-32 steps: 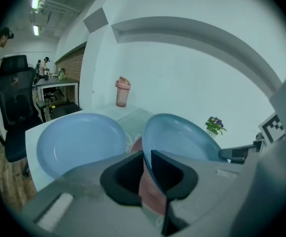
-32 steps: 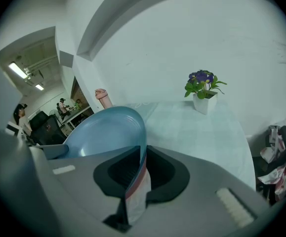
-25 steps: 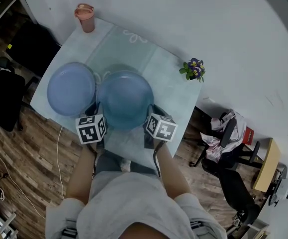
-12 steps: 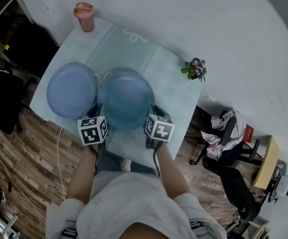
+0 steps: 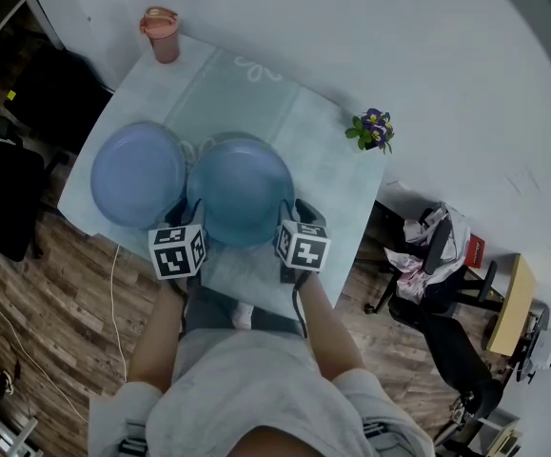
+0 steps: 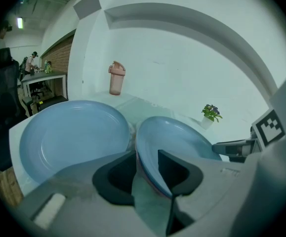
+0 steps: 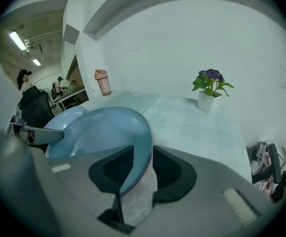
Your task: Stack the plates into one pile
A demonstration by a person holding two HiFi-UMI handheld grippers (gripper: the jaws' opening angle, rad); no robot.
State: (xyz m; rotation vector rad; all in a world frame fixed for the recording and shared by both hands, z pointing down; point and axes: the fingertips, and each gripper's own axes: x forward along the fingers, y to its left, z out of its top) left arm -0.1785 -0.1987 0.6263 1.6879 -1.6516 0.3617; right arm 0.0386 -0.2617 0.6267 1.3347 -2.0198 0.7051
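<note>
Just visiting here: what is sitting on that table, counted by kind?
Single plate: 1
Pile of plates: 1 (how many are in it cannot be told)
Cup: 1
Potted flower: 1
Total: 4

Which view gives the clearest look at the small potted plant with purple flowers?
The right gripper view: the potted plant stands large and unblocked, its purple flowers, leaves and white pot distinct. The head view shows it small, from above. The left gripper view shows it tiny and distant.
</note>
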